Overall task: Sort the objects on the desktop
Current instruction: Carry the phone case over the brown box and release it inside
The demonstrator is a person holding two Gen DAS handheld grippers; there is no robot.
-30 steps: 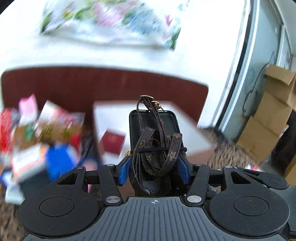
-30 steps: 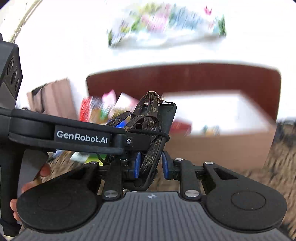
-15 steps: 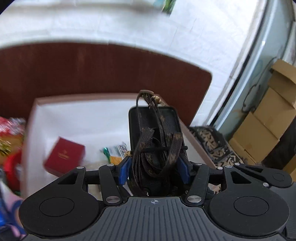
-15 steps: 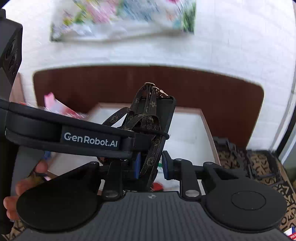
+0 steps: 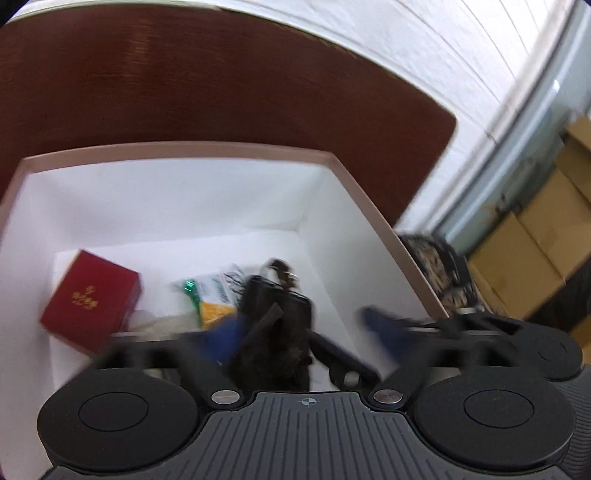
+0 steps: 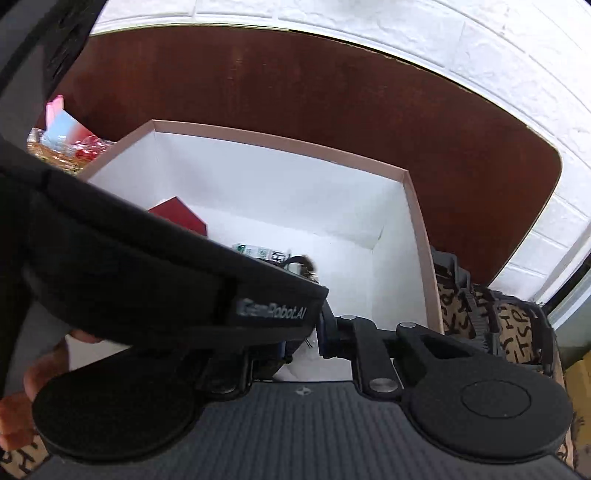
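The left tongs (image 5: pixel 306 325) stand spread wide above an open white cardboard box with a pinkish-tan rim (image 5: pixel 177 149), their blue-padded fingers (image 5: pixel 384 328) blurred and well apart, clasping nothing. Between them, lower down inside the box, lies the black phone-shaped case wrapped in a dark brown patterned strap (image 5: pixel 277 317), its small metal clasp pointing toward the far wall. The case is smeared by motion, and whether it has reached the box floor cannot be told. Just left of it rests a white, green and orange printed packet (image 5: pixel 214 295), and further left a small dark red square gift box with gold lettering (image 5: pixel 92 299), tilted on the white floor.

In the right wrist view, the right tongs (image 6: pixel 303 336) sit low over the box's near edge, largely hidden behind the black body of the left tool, which bears grey lettering; only one blue pad and the right-hand finger linkage are visible, so whether they are clenched or released cannot be told. The person's fingers (image 6: pixel 40 373) show at the lower left, wrapped around the left tool's handle. The red gift box (image 6: pixel 181 216) and the printed packet (image 6: pixel 258 253) peek out beyond that tool.

Behind the white box (image 6: pixel 419 236) rises a curved dark reddish-brown wooden panel (image 5: pixel 221 92), with a white brick-patterned wall (image 6: pixel 443 33) above it. Colourful wrapped items (image 6: pixel 66 144) are heaped left of the box. A leopard-print fabric with black letters (image 6: pixel 509 328) lies to its right, and stacked brown cardboard cartons (image 5: pixel 535 236) stand at the far right.
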